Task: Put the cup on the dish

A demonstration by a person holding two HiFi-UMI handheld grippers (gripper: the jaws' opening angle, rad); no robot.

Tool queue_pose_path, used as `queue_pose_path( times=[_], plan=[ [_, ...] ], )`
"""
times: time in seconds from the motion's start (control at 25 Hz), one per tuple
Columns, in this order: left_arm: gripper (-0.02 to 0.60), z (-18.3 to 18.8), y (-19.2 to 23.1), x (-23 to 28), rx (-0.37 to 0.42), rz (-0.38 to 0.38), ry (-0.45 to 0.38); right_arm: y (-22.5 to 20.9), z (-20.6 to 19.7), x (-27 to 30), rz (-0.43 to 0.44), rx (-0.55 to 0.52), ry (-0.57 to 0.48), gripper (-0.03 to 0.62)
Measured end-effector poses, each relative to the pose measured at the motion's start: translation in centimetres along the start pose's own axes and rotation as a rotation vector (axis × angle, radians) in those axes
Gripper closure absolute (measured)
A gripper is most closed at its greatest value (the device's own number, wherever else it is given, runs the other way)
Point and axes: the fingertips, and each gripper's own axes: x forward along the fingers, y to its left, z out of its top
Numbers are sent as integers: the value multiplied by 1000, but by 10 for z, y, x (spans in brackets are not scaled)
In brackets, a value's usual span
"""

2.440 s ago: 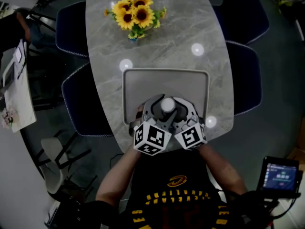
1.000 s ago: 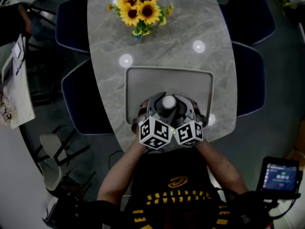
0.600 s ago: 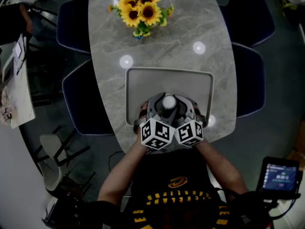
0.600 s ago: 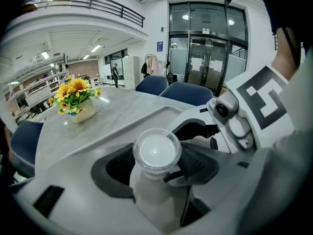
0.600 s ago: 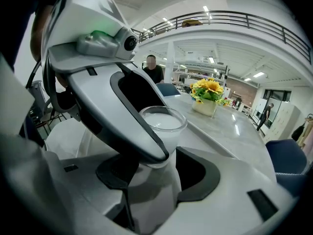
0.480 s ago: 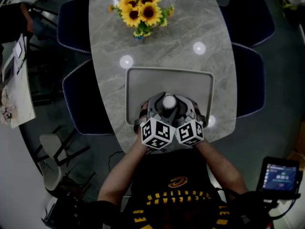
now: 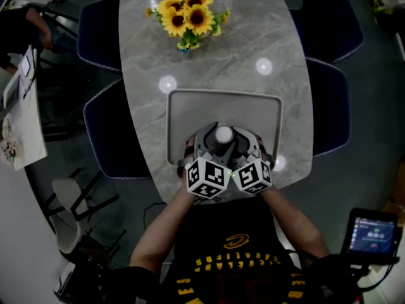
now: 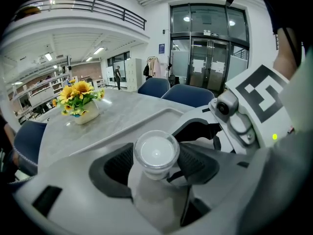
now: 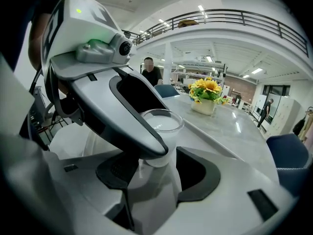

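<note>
With my left gripper [image 8: 156, 161] and right gripper [image 9: 157, 173] both clamped on the cup [image 7: 223, 133] over the dish [image 7: 190, 106], I judge lowering and release come next.

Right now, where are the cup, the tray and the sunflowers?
cup [image 7: 223, 133], head view, on its round white top.
tray [image 7: 223, 108], head view, on its bare floor near the far rim.
sunflowers [image 7: 187, 18], head view, on the middle of the blooms.

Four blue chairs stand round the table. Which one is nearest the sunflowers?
The far chair on the person's left: the sunflowers stand off-centre on the table, towards that chair, and away from the other three.
</note>
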Motion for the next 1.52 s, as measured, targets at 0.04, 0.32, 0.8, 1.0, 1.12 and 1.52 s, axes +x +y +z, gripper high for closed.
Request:
queue_pose_path(
  times=[0.04, 0.32, 0.8, 1.0, 1.12, 1.52],
  plan=[
    [311, -1, 1, 0, -2, 2, 1, 1, 0, 0, 2, 5, -1, 350],
    [311, 3, 5, -13, -4, 25, -28, 4, -6, -12, 15, 85, -12, 350],
    [311, 21, 0, -72, -105, 43, -131, -10, 30, -51, -10, 303, -138, 350],
    [311, 44, -6, -121, -122, 63, -248, -7, 71, -82, -22, 370, -225, 351],
    [311, 53, -3, -142, -148, 74, -309, -4, 87, -94, -38, 347, -277, 467],
    [330, 105, 8, -213, -226, 78, -530, -3, 154, -143, -82, 344, -385, 554]
  ],
)
